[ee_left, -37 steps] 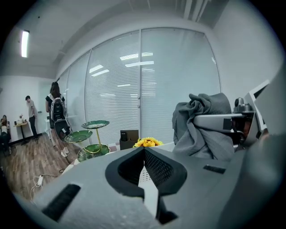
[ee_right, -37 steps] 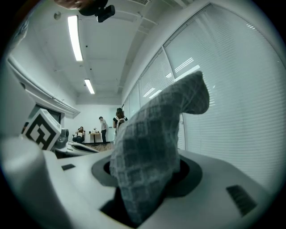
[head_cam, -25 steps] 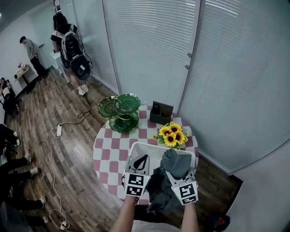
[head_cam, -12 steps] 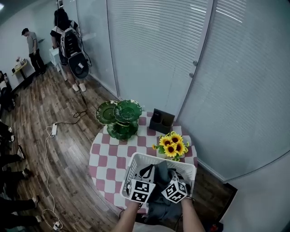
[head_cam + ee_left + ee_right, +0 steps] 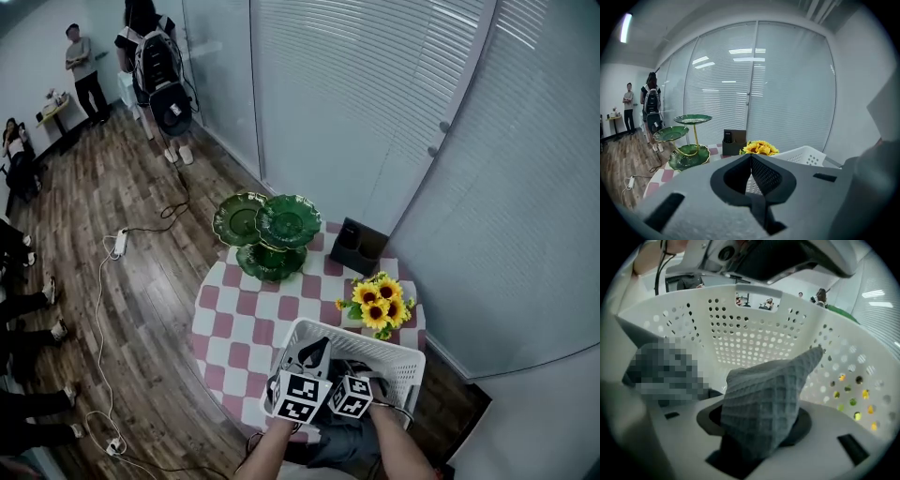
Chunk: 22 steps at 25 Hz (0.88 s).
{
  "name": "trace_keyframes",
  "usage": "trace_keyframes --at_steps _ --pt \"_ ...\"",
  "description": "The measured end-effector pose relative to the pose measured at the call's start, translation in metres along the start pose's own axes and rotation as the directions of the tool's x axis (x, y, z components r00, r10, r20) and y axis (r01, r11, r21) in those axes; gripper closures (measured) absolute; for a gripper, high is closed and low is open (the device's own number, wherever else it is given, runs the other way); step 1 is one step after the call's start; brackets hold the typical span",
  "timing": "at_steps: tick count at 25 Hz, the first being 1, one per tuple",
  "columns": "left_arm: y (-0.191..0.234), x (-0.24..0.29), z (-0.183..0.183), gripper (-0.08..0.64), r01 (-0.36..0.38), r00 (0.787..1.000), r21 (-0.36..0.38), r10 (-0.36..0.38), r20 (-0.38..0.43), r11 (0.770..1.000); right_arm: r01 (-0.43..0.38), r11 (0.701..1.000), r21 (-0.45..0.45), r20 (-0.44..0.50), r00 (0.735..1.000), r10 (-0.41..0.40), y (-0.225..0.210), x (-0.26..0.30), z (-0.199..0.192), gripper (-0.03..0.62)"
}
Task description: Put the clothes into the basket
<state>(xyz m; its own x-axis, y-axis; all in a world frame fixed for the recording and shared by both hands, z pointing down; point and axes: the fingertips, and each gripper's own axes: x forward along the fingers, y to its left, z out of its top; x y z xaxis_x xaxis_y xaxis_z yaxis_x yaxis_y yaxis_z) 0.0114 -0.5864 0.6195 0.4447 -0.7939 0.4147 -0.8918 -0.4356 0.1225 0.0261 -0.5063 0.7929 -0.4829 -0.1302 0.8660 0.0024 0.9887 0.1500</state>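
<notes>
Grey waffle-knit cloth (image 5: 764, 408): swallowing the pads of the right gripper (image 5: 759, 432), lower fold lost in the gap.
White perforated plastic basket (image 5: 398, 354): near rim gone behind 2 marker cubes (image 5: 302, 398), head view.
Seated people (image 5: 23, 305): chopped by the left edge, legs only.

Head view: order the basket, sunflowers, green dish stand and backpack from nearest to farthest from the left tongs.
1. Basket, right at the left tongs.
2. Sunflowers, just beyond, right.
3. Green dish stand, farther back, left.
4. Backpack, far upper left.

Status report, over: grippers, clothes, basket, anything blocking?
Right gripper shut on grey cloth, down inside basket. Left gripper shut, empty, above basket. Nothing blocking.
</notes>
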Motion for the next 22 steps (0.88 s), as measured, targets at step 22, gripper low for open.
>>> trace_keyframes --at_steps 22 --pt "0.006 0.006 -0.011 0.546 0.012 1.0 -0.013 -0.012 -0.021 1.0 -0.098 0.974 0.203 -0.093 0.989 0.119 -0.011 0.025 -0.003 0.118"
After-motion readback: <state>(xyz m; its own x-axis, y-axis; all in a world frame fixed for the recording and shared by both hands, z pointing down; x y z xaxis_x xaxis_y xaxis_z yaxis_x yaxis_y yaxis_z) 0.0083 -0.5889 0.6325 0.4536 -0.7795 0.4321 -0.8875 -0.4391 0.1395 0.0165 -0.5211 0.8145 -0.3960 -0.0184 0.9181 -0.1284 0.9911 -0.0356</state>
